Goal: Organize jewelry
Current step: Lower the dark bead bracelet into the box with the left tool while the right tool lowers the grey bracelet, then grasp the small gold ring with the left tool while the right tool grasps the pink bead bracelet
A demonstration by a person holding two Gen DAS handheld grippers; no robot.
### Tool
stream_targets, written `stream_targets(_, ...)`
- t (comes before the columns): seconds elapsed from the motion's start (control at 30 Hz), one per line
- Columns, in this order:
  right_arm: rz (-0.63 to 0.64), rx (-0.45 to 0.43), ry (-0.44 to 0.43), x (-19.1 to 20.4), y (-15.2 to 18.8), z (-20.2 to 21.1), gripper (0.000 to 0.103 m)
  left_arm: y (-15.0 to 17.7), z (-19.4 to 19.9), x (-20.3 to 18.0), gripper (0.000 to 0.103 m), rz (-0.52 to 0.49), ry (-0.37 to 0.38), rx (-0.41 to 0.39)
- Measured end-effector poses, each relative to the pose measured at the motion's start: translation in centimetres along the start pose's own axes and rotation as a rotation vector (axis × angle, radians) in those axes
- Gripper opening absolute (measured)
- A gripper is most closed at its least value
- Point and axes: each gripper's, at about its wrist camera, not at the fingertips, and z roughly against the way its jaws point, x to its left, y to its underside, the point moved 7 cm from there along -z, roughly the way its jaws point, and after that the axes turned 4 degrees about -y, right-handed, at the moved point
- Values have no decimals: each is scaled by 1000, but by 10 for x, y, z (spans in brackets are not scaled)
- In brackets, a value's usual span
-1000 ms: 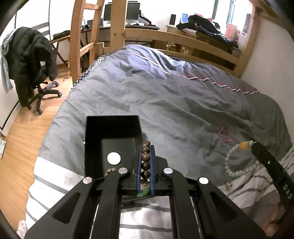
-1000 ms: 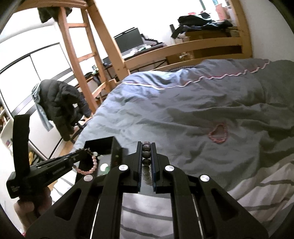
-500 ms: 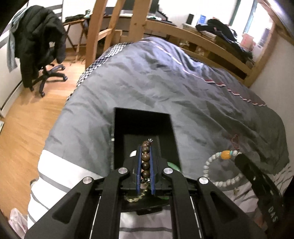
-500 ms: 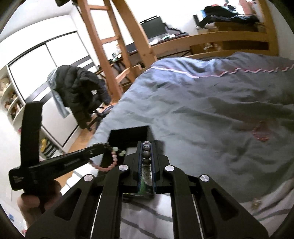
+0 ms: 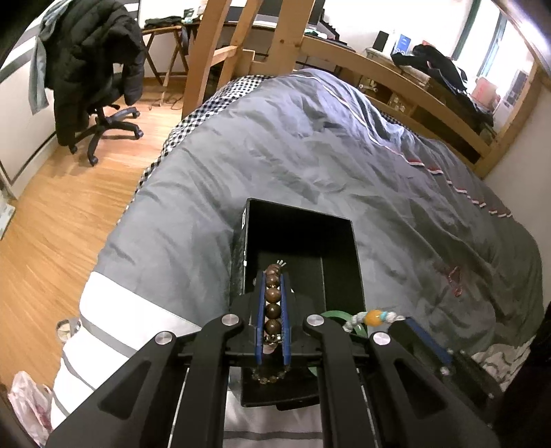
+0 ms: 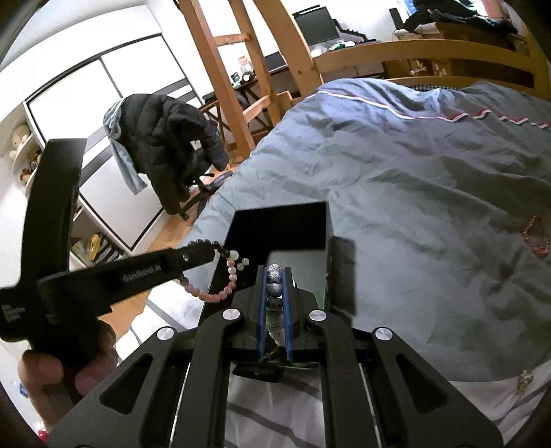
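**Two Bracelets Held Over an Open Black Box on the Bed**

Bedroom with a wooden bunk frame (image 5: 206, 51), orange wood floor (image 5: 51, 213) and an office chair (image 5: 100, 113) draped with a black puffer jacket (image 5: 93, 51). In the middle, a bed under a rumpled grey duvet (image 5: 310, 144), with white-and-grey striped bedding at its near end.

On the duvet near that end, an open black box (image 5: 299, 220), lid-less, with dark walls. Inside, near its right wall, part of a green bangle (image 5: 332, 314); other contents hidden behind the gripper bodies.

Left gripper (image 5: 272, 275) pinched tight on a bracelet of brown wooden beads (image 5: 272, 303), blue pads pressing either side of the bead row, tips poised over the box interior. Seen from the right wrist view, that same bracelet (image 6: 220, 275) hanging as a loop beside the box's left wall, with pinkish and pale green beads on the lower part.

Right gripper (image 6: 274, 275) likewise clamped narrow on a bracelet of grey speckled beads (image 6: 274, 293), tips over the box (image 6: 286, 220). From the left wrist view, this bracelet's orange bead and turquoise bead (image 5: 373, 316) showing at the box's right edge, just beside the bangle.

On the duvet well to the right of the box, a small reddish bracelet (image 6: 535, 236) lying alone. Further back, a desk with a monitor (image 6: 315, 22) behind the frame.
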Motion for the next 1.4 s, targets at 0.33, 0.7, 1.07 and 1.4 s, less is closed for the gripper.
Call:
stream_targets(0.33, -19, 44, -41, 2, 6, -13, 10, 1, -3, -5, 12, -29, -21, 7)
stream_targets(0.7, -47, -28, 39, -23, -11, 17, 81, -8, 15, -1, 70, 4, -59, -100)
stream_targets(1.07, -76, -116, 350, -118, -61, 111, 97, 12, 16, -45, 83, -49, 8, -89)
stream_targets(1.4, -157, -100, 503, -211, -70, 173, 98, 71, 1, -172, 88, -259, 161, -52)
